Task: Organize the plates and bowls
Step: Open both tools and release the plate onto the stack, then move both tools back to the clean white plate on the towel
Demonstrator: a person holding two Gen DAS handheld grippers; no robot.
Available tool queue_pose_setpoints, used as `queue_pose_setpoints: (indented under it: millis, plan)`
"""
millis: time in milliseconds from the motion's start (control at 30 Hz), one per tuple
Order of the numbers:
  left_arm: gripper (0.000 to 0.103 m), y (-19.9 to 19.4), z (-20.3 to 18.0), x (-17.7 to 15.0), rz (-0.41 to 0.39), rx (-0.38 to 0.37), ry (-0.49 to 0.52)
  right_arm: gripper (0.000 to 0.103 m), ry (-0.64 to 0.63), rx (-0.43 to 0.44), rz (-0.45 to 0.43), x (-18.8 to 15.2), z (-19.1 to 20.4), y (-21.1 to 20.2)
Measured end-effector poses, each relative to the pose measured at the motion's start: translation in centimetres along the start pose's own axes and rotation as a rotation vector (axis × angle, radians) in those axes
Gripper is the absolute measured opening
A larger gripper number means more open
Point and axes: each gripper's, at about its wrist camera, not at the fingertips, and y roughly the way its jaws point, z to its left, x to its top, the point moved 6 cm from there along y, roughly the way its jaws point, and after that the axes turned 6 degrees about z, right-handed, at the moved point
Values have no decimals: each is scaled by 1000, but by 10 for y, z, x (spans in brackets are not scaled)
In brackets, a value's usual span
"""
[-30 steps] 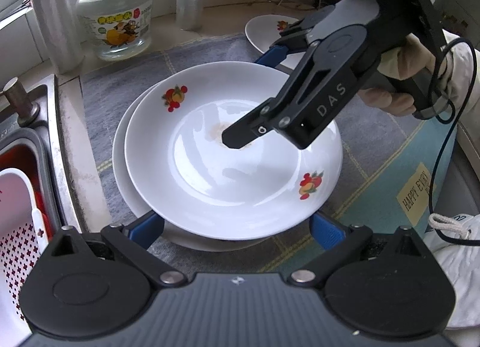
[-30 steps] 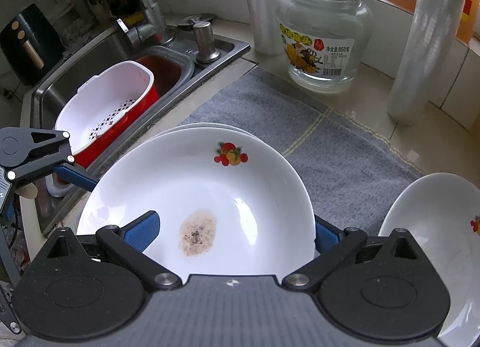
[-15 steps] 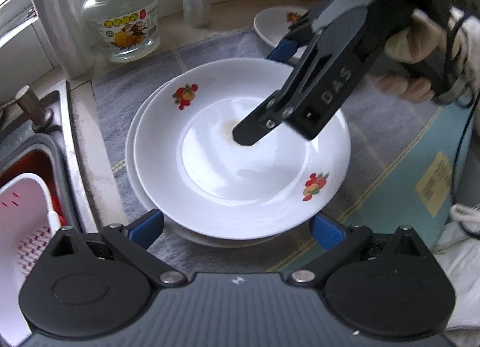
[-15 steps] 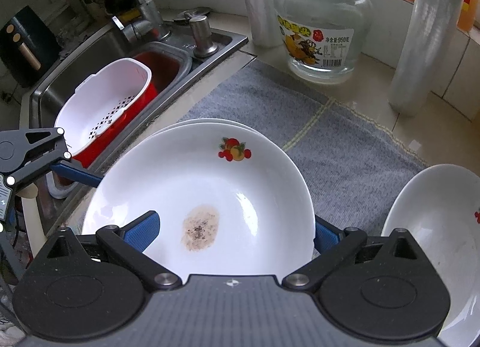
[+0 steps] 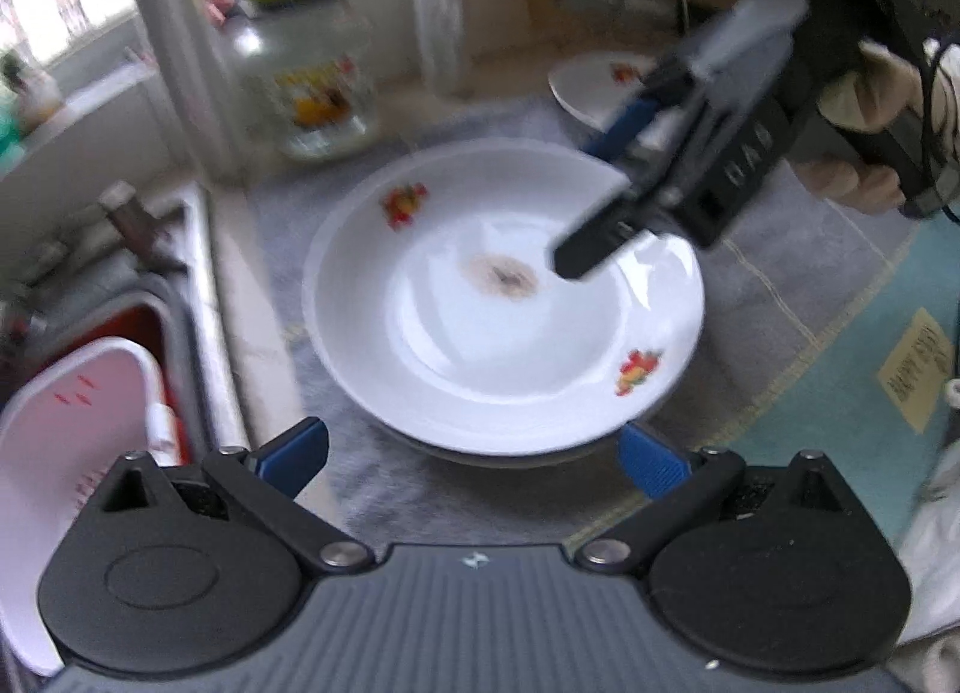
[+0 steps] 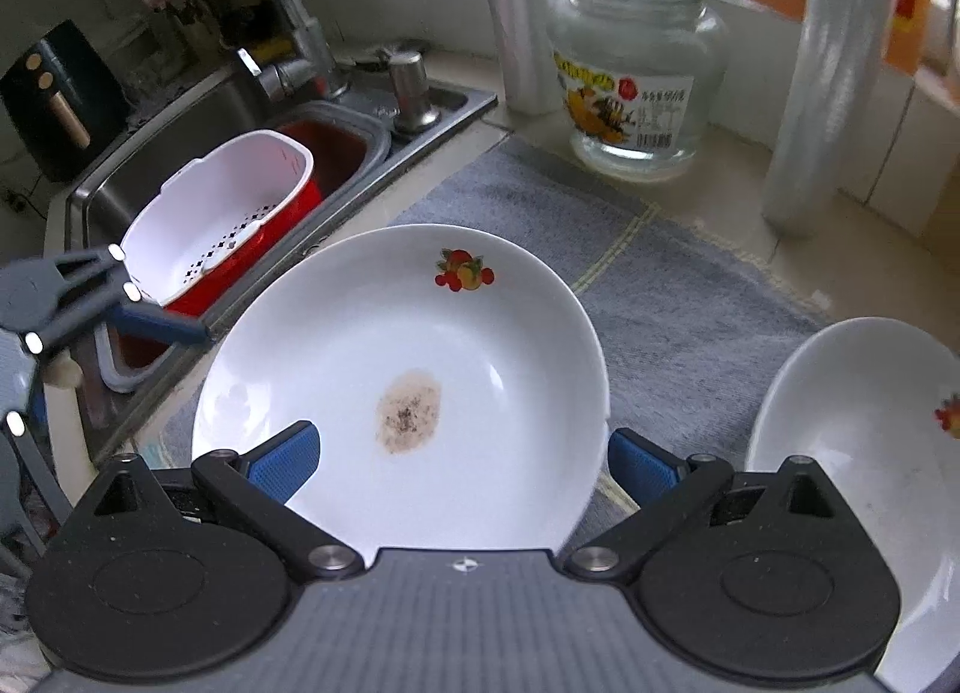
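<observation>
A white plate with fruit prints and a brown stain (image 5: 498, 327) (image 6: 408, 393) lies stacked on another white plate whose edge shows beneath it (image 5: 480, 456), on a grey mat. My left gripper (image 5: 474, 456) is open, just short of the stack's near rim. My right gripper (image 6: 462, 462) is open, its blue pads either side of the top plate's near rim; in the left wrist view it (image 5: 630, 177) hangs over the plate's far right edge. A second white fruit-print dish (image 6: 864, 453) (image 5: 606, 81) sits further right.
A sink (image 6: 240, 111) with a white colander in a red tub (image 6: 222, 219) lies on the left. A glass jar with a green lid (image 6: 630, 63) and two plastic-wrap rolls (image 6: 822, 69) stand behind the mat (image 6: 660, 297). A teal mat (image 5: 840, 369) lies right.
The left gripper has pulled back and risen, so the plates look smaller and farther. The right gripper has drawn back toward the plate's edge, uncovering the stain. The lower plate is now nearly hidden.
</observation>
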Motion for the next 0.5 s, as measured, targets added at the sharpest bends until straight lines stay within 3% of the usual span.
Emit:
queue_pose_setpoints:
  millis: [167,300,500]
  plan:
    - [102,-18,-8,4,-141,73,-37,103,9,-92,-82,-18,0,-18]
    - [102,-23,-20,14,-205,116,-34,103,68,-137,-109,-33,-8,-32]
    - [102,-24,-48,30,-274,64,-90,103,145,-205,-131,-62,-28,-63]
